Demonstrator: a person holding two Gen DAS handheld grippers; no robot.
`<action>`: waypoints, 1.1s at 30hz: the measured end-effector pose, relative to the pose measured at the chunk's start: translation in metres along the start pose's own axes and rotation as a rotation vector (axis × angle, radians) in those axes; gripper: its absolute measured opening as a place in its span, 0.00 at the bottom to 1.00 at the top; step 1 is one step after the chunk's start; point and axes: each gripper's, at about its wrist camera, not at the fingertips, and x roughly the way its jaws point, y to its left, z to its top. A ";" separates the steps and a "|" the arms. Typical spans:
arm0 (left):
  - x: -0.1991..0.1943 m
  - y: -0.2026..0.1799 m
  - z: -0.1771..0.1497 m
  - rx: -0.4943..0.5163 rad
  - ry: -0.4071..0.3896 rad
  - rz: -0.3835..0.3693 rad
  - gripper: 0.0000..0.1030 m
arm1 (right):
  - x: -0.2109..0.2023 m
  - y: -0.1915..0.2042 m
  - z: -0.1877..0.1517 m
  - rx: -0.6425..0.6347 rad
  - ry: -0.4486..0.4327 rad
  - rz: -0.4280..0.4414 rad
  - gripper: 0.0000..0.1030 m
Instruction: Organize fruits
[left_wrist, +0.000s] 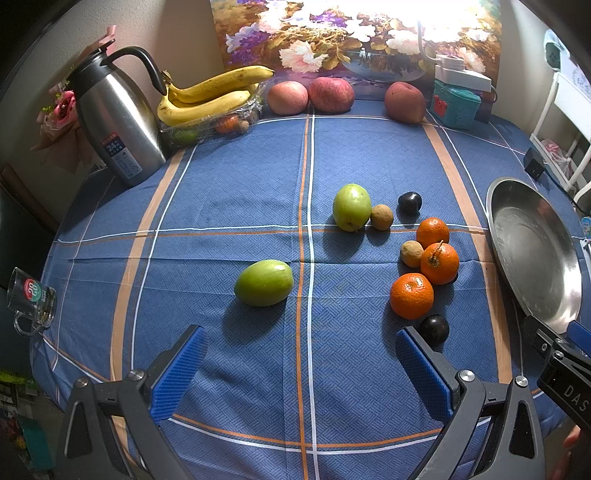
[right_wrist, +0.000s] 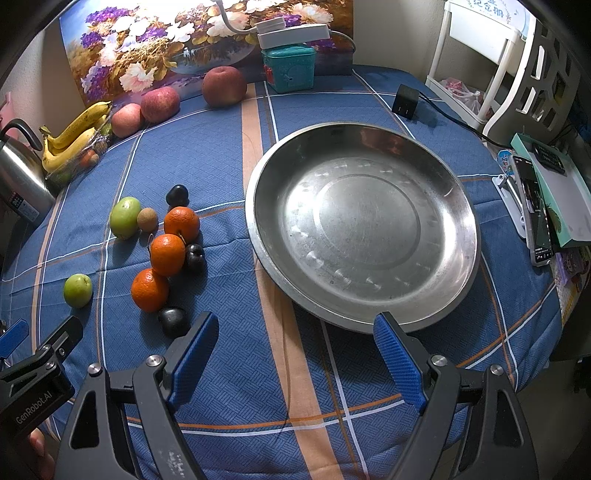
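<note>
Hovering: dark plum (left_wrist: 433, 329) just beyond left gripper (left_wrist: 301, 363) right finger, seemingly untouched.

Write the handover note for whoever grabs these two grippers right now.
Left gripper: open, holding nothing, over bare cloth.
Right gripper: open, holding nothing, at the near rim of the steel plate.
Fruit: all loose on the tablecloth left of the plate: three oranges, two green fruits, three dark plums, two small brown fruits.
Done: nothing; the plate holds no fruit.
Left: probably move every loose fruit onto the plate.
</note>
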 end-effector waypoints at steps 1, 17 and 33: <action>0.000 0.000 0.000 0.000 0.000 0.000 1.00 | 0.000 0.000 0.000 0.000 0.000 0.000 0.84; 0.001 -0.002 -0.002 -0.001 0.001 -0.004 1.00 | 0.001 0.000 -0.002 0.002 0.000 0.000 0.84; 0.008 0.032 0.037 -0.122 0.038 -0.086 1.00 | -0.009 0.029 0.013 -0.066 -0.017 0.051 0.84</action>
